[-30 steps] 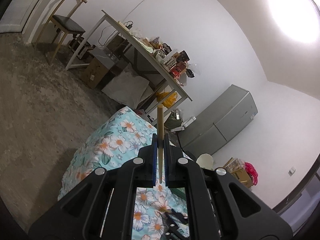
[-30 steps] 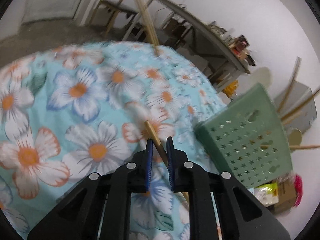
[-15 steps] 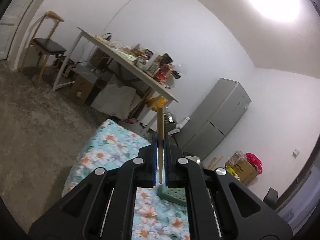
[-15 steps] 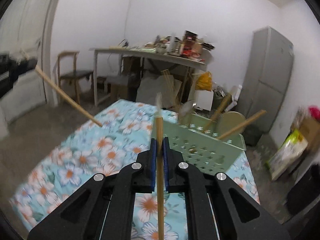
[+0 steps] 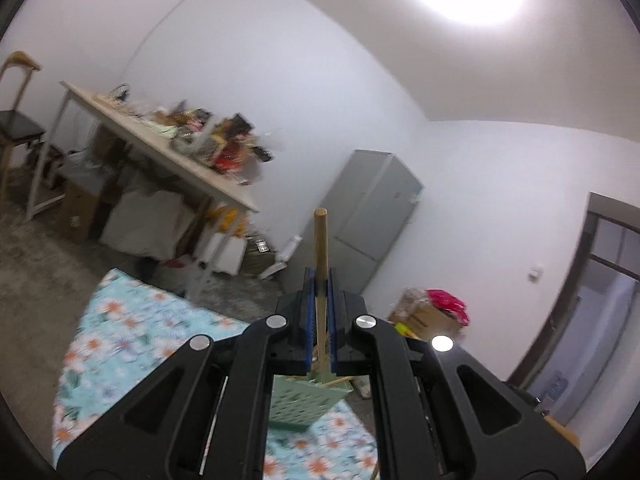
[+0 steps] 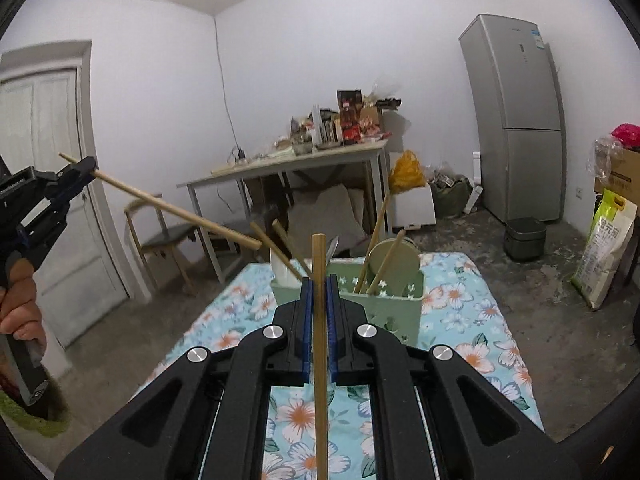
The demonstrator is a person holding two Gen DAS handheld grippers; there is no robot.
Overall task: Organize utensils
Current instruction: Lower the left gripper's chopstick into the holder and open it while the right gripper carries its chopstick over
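Your right gripper [image 6: 319,280] has its jaws clamped tight on a wooden chopstick [image 6: 320,360], the stick running straight up between the blue pads and poking out past the tips. Your left gripper [image 5: 319,280] is doing the same, jaws closed on a second chopstick [image 5: 320,240] that stands clear above the pads. From the right wrist view you can see that left gripper [image 6: 82,168] out at the left edge, your hand [image 6: 20,304] wrapped around its handle, and its chopstick [image 6: 176,210] slanting down toward the middle of the scene, its far end in the air short of the basket.

Just beyond your right jaws sits the green utensil basket [image 6: 384,312], star-shaped holes in its wall, standing on the table with the floral cloth [image 6: 472,320]. Several chopsticks [image 6: 378,240] already lean inside it, along with a round pale-green piece and something white at the left end. In the left wrist view the same basket [image 5: 304,408] shows below the jaws, blurred.

Further back: a cluttered side desk [image 6: 304,164], a wooden chair [image 6: 168,236], a grey refrigerator [image 6: 516,120].
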